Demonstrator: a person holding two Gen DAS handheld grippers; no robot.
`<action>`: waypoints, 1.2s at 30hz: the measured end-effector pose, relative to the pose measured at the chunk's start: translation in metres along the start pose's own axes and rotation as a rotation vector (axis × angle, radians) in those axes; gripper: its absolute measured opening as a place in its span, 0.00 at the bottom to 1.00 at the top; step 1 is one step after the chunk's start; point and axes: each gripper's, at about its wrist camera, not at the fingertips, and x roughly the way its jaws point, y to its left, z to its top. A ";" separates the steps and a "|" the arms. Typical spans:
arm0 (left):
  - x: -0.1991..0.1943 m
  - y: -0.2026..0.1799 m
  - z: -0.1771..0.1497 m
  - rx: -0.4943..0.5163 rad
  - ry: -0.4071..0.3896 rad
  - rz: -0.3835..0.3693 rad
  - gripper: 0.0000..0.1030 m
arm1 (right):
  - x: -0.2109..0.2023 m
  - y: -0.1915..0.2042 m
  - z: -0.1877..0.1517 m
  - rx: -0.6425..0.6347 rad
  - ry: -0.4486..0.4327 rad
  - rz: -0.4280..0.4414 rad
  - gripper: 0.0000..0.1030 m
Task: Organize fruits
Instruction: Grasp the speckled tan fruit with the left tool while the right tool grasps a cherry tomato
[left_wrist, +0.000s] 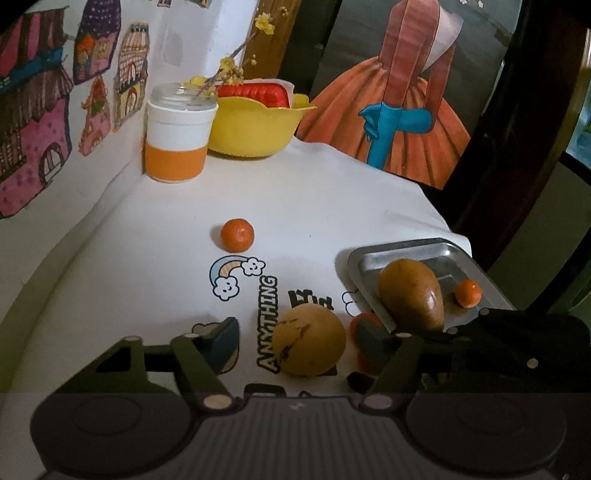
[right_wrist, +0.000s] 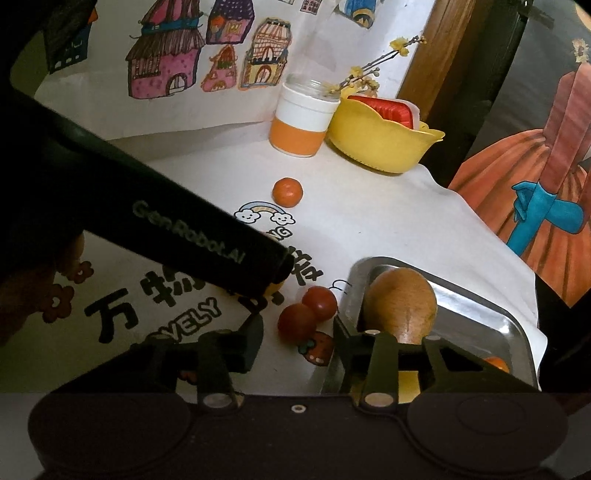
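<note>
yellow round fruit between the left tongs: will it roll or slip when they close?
The yellow round fruit looks near-spherical on flat cloth, so an off-centre push would probably roll it. Its skin looks smooth, so possibly slippery. The left tongs are open around it.

Both tools, left (left_wrist: 299, 332) and right (right_wrist: 297, 332), gape wide.

Left wrist camera is looking forward and down along its fingers, close over the white cloth (left_wrist: 332, 192) | right wrist camera is facing likewise from just beside the metal tray (right_wrist: 480, 302) | both are sharing the tray, lone tangerine (left_wrist: 237, 235), yellow bowl (left_wrist: 255, 125) and jar (left_wrist: 179, 133)
</note>
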 end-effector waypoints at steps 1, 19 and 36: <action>0.001 0.000 0.000 0.000 0.004 0.001 0.63 | 0.000 0.000 0.000 0.000 -0.001 0.001 0.37; 0.001 -0.005 -0.001 -0.030 0.031 0.006 0.47 | -0.004 -0.001 -0.007 0.022 -0.013 0.032 0.23; -0.028 -0.021 -0.007 -0.062 -0.006 0.038 0.47 | -0.044 -0.008 -0.025 0.068 -0.072 0.053 0.23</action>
